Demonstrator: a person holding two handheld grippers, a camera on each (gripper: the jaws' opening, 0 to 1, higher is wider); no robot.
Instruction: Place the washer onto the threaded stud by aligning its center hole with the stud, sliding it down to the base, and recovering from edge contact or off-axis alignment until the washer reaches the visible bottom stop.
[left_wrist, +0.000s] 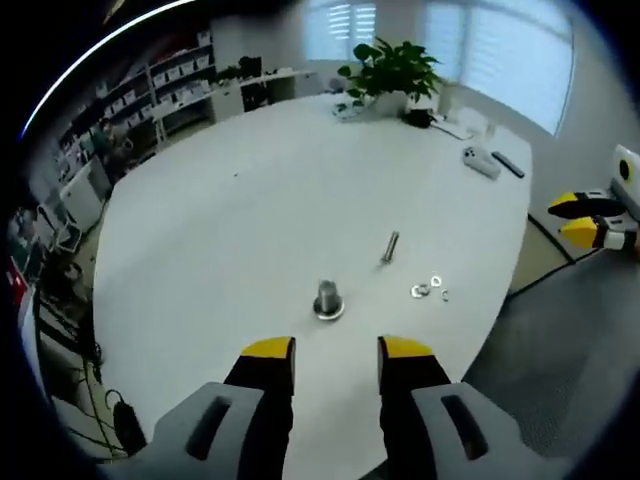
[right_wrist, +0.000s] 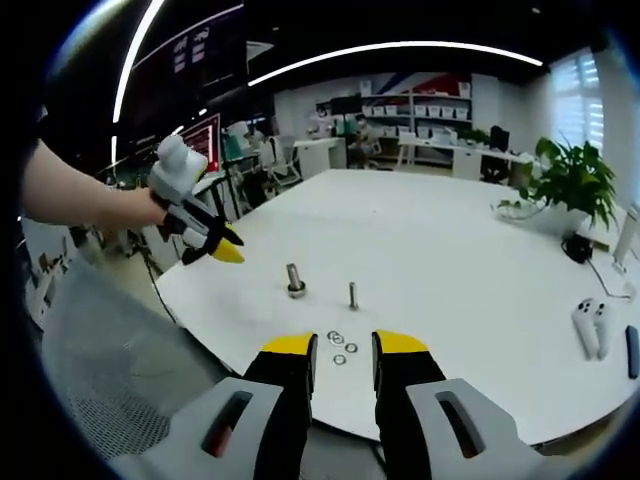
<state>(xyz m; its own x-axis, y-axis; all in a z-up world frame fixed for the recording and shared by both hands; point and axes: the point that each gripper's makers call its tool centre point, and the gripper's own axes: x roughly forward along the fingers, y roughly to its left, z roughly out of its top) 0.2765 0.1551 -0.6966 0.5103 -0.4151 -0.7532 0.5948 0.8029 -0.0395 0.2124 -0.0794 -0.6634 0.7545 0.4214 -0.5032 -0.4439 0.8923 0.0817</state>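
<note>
Office shelves, window blinds and a plant (left_wrist: 392, 68) stand behind the big white table (left_wrist: 250, 200) where I work. From the left gripper view, my left gripper (left_wrist: 337, 350) hangs over the near edge of the table with its yellow-tipped jaws apart and nothing between them. Just ahead of the gap between the jaws stands the stud (left_wrist: 328, 298), upright on its round base. Farther ahead and to the right of the jaws stands a thin bolt (left_wrist: 390, 246), and the washers (left_wrist: 428, 289) lie loose on the table beyond the right jaw, apart from the stud. At the right edge of this view I see the right gripper (left_wrist: 580, 219), off the table, its yellow tips a little apart. From the right gripper view, the right gripper (right_wrist: 344, 348) is also open and holds nothing. The washers (right_wrist: 341, 348) lie flat on the table directly past the gap of its jaws, in a small group. Beyond them the bolt (right_wrist: 353, 295) stands straight ahead, and the stud (right_wrist: 295, 280) stands ahead of the left jaw. To the far left a hand (right_wrist: 125, 208) holds the left gripper (right_wrist: 225, 245) beside the table edge.
</note>
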